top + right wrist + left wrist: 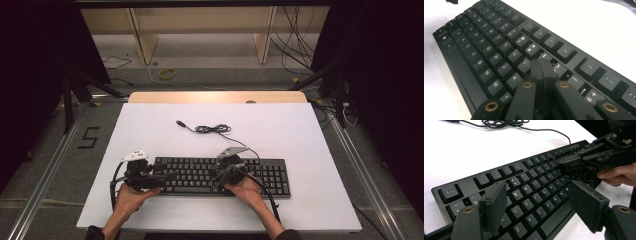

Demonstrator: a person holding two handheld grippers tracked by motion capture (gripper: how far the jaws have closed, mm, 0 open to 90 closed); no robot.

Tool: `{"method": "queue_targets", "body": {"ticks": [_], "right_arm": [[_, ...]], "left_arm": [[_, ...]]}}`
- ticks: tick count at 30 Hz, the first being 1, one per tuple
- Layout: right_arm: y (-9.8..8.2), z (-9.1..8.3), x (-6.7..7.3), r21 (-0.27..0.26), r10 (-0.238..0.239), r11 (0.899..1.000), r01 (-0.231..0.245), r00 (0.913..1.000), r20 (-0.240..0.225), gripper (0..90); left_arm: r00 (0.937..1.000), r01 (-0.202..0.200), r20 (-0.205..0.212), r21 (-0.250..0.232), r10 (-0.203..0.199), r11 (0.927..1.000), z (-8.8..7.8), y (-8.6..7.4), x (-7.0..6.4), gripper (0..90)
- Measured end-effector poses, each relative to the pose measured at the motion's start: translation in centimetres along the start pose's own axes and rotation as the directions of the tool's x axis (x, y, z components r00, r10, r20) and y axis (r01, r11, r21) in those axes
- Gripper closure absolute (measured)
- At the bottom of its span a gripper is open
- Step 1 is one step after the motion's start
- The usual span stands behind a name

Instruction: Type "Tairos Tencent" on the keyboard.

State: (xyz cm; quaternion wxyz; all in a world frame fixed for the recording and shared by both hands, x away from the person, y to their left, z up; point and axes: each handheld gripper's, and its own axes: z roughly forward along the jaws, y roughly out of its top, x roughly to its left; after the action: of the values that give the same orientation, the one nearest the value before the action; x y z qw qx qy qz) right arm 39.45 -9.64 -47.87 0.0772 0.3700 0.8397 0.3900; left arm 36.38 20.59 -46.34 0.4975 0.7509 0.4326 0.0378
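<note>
Key-pressing step: right tongs, pressed together, poised at the keyboard number row; left tongs spread, idle. Next: judged, a small downward press.

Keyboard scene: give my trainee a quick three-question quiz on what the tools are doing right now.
1. True or false: the left tool has its jaws closed tight.
2. Which tool has its tip over the middle keys of the keyboard? A) left tool B) right tool C) neither
3. Fill in: the keyboard's cable lies in a loose coil on the white table top, ____ the keyboard as the high view shows it.

Key
1. False: its jaws stand wide apart above the left-hand keys.
2. B: its jaws are shut together, tip over the keys near I and O.
3. Beyond.
</note>
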Motion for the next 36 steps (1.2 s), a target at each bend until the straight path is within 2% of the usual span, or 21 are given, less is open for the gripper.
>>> {"method": "queue_targets", "body": {"ticks": [6, 12, 18, 27, 36], "right_arm": [[0.2, -0.7, -0.3, -0.046, 0.027, 0.999, -0.028, 0.9994, -0.023, 86.9], [0.3, -1.6, -0.2, -0.078, 0.029, 0.996, -0.032, 0.9986, -0.045, 73.7], [0.2, -2.4, 0.2, -0.098, 0.017, 0.995, -0.024, 0.9970, -0.076, 59.8], [0.1, -3.4, 0.7, -0.117, 0.018, 0.993, -0.028, 0.9966, -0.080, 43.5], [-0.4, -4.2, 0.8, -0.127, 0.018, 0.992, -0.028, 0.9966, -0.081, 38.0]], "left_arm": [[1.0000, -0.003, -0.009, 0.004, 0.003, 1.0000, 0.0, 0.0, 0.2, 30.5], [0.9997, -0.008, -0.022, 0.010, 0.008, 0.9999, 0.2, 0.0, 0.2, 33.8], [0.9991, -0.010, -0.040, 0.022, 0.011, 0.9997, 0.2, -0.1, 0.5, 42.4], [0.9981, -0.031, -0.052, 0.057, 0.034, 0.9979, 0.5, -0.2, 0.4, 58.3], [0.9971, -0.045, -0.057, 0.098, 0.051, 0.9941, 0.9, -0.2, 0.3, 70.5]]}}
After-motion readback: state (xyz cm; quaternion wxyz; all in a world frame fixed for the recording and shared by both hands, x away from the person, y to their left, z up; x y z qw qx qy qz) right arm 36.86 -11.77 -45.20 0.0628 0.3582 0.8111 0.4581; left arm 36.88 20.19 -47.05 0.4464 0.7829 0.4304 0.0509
